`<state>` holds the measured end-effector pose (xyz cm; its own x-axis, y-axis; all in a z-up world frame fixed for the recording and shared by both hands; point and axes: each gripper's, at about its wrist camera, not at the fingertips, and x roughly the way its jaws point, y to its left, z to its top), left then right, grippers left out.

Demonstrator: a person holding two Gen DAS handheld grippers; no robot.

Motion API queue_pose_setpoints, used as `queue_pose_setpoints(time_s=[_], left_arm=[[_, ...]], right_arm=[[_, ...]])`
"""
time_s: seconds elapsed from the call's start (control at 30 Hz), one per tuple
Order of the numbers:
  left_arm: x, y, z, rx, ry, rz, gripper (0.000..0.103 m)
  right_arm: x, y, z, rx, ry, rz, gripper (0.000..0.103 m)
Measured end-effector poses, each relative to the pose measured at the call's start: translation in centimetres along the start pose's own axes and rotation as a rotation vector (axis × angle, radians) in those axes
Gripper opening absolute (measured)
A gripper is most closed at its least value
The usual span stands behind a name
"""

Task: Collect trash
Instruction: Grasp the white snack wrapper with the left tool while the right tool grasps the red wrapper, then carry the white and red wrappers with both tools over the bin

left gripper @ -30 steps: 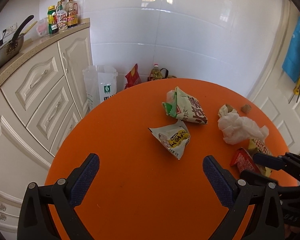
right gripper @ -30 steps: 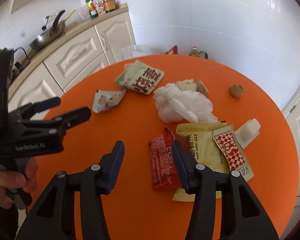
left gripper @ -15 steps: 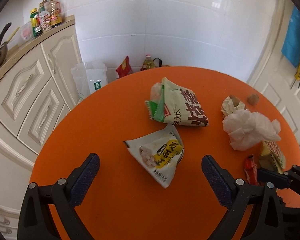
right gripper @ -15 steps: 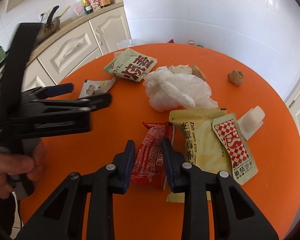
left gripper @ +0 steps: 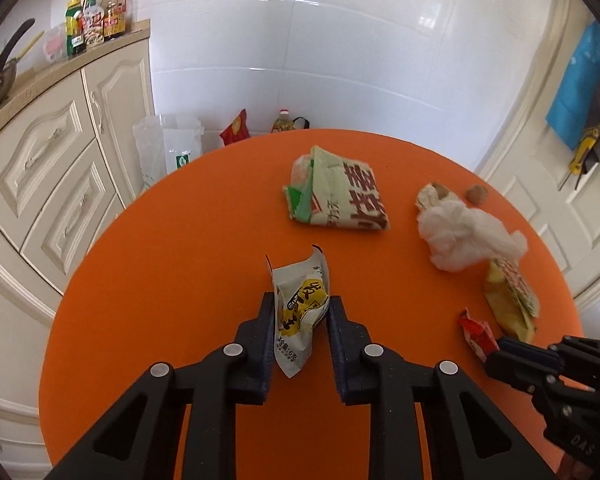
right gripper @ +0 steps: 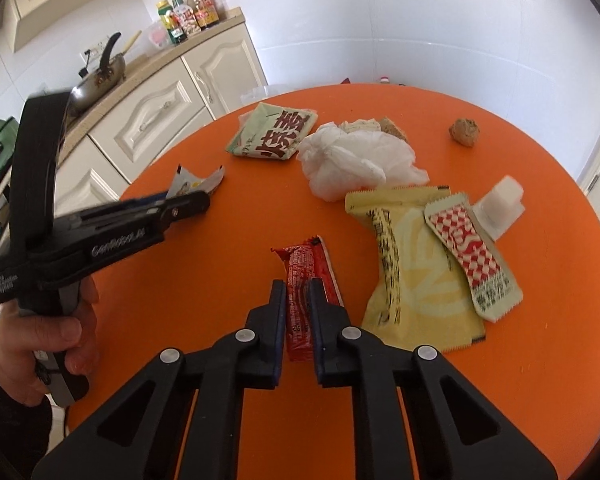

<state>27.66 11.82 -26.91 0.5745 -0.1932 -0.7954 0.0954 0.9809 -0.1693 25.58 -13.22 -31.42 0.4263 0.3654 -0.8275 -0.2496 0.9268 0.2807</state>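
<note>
Nearest to the right wrist camera, the right gripper (right gripper: 298, 292) has its jaws pinching the red wrapper (right gripper: 306, 280) by its near end. The long thin pack lies along the jaws, so they squeeze it across the narrow side; I judge this is the easy way to lift it flat from the table (right gripper: 204, 264).

The left gripper (left gripper: 300, 312) does the same with the white and yellow packet (left gripper: 300, 308): its jaws press the crumpled packet from both sides, and the torn top stands up beyond the tips. Both pieces seem ready to be carried off together.

Farther on the table the other trash waits untouched: a yellow packet (right gripper: 412, 272) with a red-checked sachet (right gripper: 468, 248) lying on it, then a white tissue wad (right gripper: 352, 160), a green bag (right gripper: 276, 132) and a brown lump (right gripper: 465, 132). Beyond the far edge a white plastic bag (left gripper: 168, 148) stands open on the floor by the cabinet, maybe the place for the trash.
</note>
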Motion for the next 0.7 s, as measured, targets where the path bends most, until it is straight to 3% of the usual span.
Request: queue_pose_setpoints(time_s=[0.23,0.43,0.5,0.57,0.63,0.67,0.7], left_arm=[[-1.6,-0.9,-2.4,0.019,-0.013,-0.024,0.020],[-2.3,-2.1,-4.8,0.019,0.003,-0.035,0.019],[-2.2,-2.0,-4.8,0.018,0.004,-0.034,0.019],[-3.0,-1.9,-5.3,0.014,-0.001,-0.033,0.019],[-3.4,-1.9,-5.2,0.012,-0.006,-0.032,0.019],[-3.9,-2.0,-5.5,0.013,-0.010,-0.030,0.019],[-4.4,-2.1,-5.8,0.014,-0.014,-0.030,0.019]], right_arm=[[-1.0,0.4,-2.0,-0.018,0.020,-0.022,0.011],[0.4,2.2,-1.4,-0.098,0.024,-0.126,0.019],[0.8,2.4,-1.1,-0.124,0.021,-0.147,0.029],[1.3,2.8,-1.1,-0.162,-0.007,-0.178,0.032],[1.3,2.5,-1.1,-0.139,-0.009,-0.163,0.029],[1.1,2.1,-1.1,-0.125,-0.004,-0.153,0.016],[0.9,1.9,-1.1,-0.106,0.001,-0.133,0.014]])
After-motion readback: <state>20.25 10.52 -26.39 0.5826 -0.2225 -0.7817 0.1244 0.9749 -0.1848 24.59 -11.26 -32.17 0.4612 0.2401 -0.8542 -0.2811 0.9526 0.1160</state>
